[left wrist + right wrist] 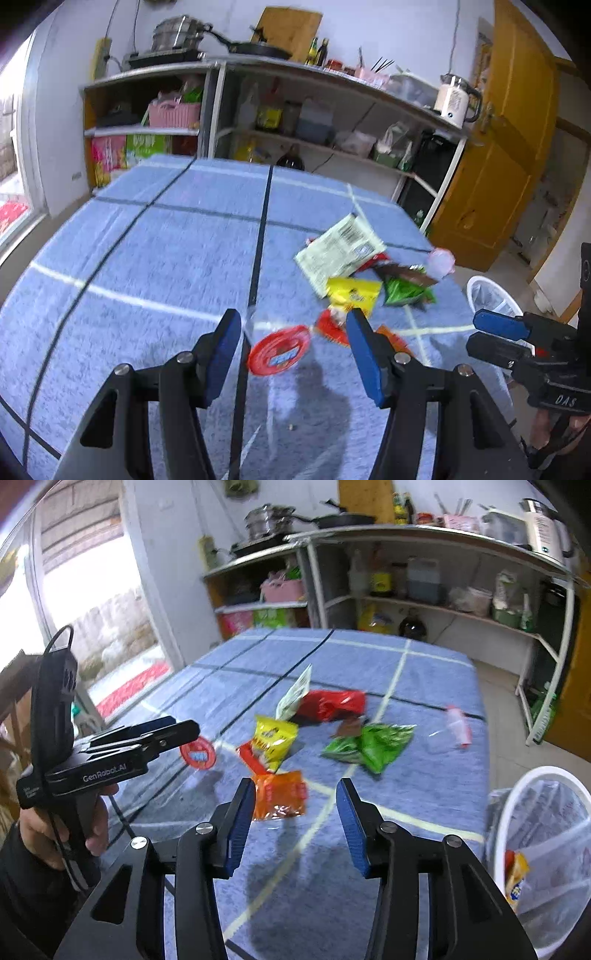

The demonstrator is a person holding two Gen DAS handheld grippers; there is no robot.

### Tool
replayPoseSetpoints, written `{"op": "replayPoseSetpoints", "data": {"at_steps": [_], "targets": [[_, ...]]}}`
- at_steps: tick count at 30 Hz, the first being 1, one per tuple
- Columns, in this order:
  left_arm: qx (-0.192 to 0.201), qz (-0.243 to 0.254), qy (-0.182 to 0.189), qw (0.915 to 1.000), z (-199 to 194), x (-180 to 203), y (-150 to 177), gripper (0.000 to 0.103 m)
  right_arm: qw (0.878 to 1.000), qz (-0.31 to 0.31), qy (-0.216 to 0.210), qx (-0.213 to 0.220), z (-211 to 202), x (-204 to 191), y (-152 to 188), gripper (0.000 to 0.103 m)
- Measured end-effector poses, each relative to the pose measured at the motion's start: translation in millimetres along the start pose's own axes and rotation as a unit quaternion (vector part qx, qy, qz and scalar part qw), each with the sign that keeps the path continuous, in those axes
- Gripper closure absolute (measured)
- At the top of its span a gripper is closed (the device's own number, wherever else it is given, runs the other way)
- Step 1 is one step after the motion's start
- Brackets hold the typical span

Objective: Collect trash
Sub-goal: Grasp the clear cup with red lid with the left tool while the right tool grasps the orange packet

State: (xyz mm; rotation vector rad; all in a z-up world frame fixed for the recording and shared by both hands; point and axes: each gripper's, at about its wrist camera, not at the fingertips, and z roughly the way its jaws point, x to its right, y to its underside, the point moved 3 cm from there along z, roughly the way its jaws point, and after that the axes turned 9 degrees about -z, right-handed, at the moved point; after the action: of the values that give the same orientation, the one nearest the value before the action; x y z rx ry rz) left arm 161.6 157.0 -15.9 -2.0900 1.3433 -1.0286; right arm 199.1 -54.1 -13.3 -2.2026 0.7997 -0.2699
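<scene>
Snack wrappers lie scattered on the blue checked tablecloth [147, 258]: a pale printed wrapper [338, 251], a yellow packet [352, 291], a green packet [404, 291], an orange packet [280, 797], a red bag [332, 703] and a round red lid [279, 350]. My left gripper [291, 317] hangs open above the lid, touching nothing. My right gripper [294, 786] is open above the near edge of the orange packet, with nothing between its pads. Each gripper shows in the other's view: the right gripper [474, 334] at the right edge, the left gripper [186, 725] at the left.
A white bin [517, 786] lined with a clear bag stands off the table's right side, holding a yellow wrapper [517, 878]. A clear pink-topped plastic piece [456, 727] lies near the table's right edge. Loaded kitchen shelves [295, 122] stand behind the table; a yellow door [498, 147] is at right.
</scene>
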Motion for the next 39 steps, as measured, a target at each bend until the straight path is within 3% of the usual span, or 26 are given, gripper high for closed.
{"op": "replayPoseSetpoints", "data": {"at_steps": [11,13,15,25,29,33,36,39], "targets": [[-0.065,-0.057,-0.003,0.9962,34,-15,6,0.042,0.999,-0.010,-0.006,-0.040,31,-6,1,0.056],[-0.063,-0.057,-0.004,0.9964,34,-14,6,0.043,0.999,-0.013,-0.009,-0.046,35,-9,1,0.056],[-0.063,-0.054,-0.004,0.9966,33,-13,6,0.056,0.998,-0.020,-0.012,-0.052,40,-13,0,0.056],[-0.031,-0.055,-0.006,0.9980,8,-26,6,0.056,0.995,-0.051,0.001,-0.081,63,-24,0,0.055],[-0.032,-0.056,-0.004,0.9979,5,-30,6,0.056,0.993,-0.082,0.010,-0.090,69,-32,2,0.041],[-0.034,-0.057,-0.003,0.9978,3,-31,8,0.056,0.992,-0.090,0.009,-0.090,70,-33,1,0.040],[-0.036,-0.057,-0.002,0.9977,4,-31,8,0.056,0.993,-0.077,0.014,-0.094,71,-29,-1,0.042],[-0.036,-0.056,-0.001,0.9978,3,-31,10,0.056,0.993,-0.064,0.024,-0.095,70,-25,-3,0.055]]}}
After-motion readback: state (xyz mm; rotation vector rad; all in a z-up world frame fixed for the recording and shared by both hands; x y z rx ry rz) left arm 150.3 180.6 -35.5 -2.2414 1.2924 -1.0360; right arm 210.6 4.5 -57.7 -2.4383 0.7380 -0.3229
